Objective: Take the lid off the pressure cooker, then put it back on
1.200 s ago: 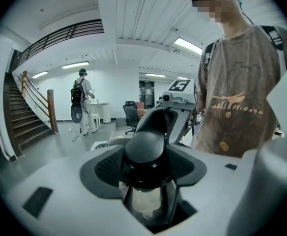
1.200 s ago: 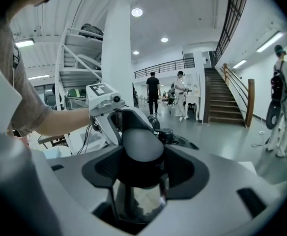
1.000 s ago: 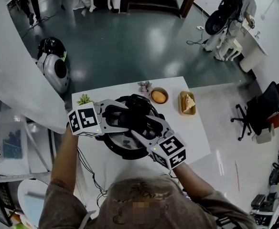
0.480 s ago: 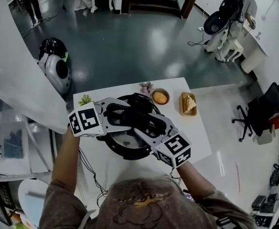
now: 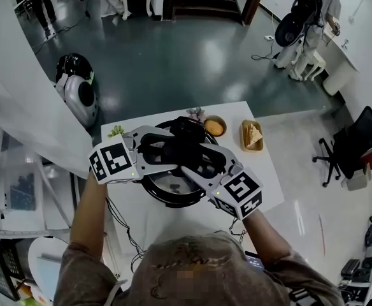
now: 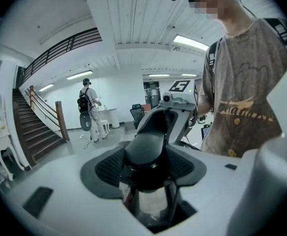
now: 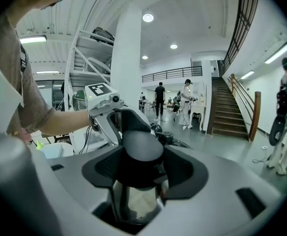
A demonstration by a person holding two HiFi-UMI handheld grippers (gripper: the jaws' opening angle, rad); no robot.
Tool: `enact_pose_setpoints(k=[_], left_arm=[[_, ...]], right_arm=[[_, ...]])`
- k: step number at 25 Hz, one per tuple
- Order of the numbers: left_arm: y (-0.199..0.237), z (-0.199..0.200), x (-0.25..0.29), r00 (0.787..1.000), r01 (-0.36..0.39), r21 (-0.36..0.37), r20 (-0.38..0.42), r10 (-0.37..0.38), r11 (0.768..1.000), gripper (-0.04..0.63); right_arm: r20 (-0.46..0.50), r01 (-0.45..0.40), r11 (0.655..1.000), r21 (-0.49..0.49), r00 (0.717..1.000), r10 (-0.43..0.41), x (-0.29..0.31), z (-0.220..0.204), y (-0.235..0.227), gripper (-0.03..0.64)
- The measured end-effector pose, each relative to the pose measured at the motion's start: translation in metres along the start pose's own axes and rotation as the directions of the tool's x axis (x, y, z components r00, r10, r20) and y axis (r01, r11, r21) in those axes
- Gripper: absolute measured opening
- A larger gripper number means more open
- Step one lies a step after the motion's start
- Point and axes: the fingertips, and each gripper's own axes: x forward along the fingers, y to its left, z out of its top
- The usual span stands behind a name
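Clenching the lid handle (image 6: 151,146) from both sides, the left gripper (image 6: 146,170) and right gripper (image 7: 142,168) fingers are holding firm; raising them evenly is looking key.

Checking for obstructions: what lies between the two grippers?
Only the lid's black handle, clamped by left gripper and right gripper from opposite sides; every view shows it.

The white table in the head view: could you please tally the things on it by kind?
Pressure cooker: 1
Dishes of food: 2, a round bowl and an oblong tray
Small pieces, too small to identify: 2, a green item and a pinkish item
Total: 5
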Motion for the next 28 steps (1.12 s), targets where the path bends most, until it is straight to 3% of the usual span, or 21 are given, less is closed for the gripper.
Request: enact_pose_setpoints(k=[7, 15, 28], left_arm=[[-0.017, 0.017, 0.008, 1.000, 0.007, 0.021, -0.006, -0.007, 1.000, 0.265], [-0.049, 0.047, 0.054, 0.999, 0.036, 0.048, -0.019, -0.035, 0.998, 0.265], [-0.068, 0.093, 0.176, 0.999, 0.041, 0.064, -0.038, -0.039, 0.997, 0.265]], right_arm=[[0.002, 0.029, 0.999, -0.022, 1.000, -0.029, -0.025, 0.002, 0.007, 0.258], [0.013, 0.064, 0.998, -0.018, 0.998, -0.064, -0.086, -0.016, -0.002, 0.258], [0.029, 0.087, 0.995, -0.041, 0.996, -0.086, -0.185, -0.062, -0.073, 0.258]])
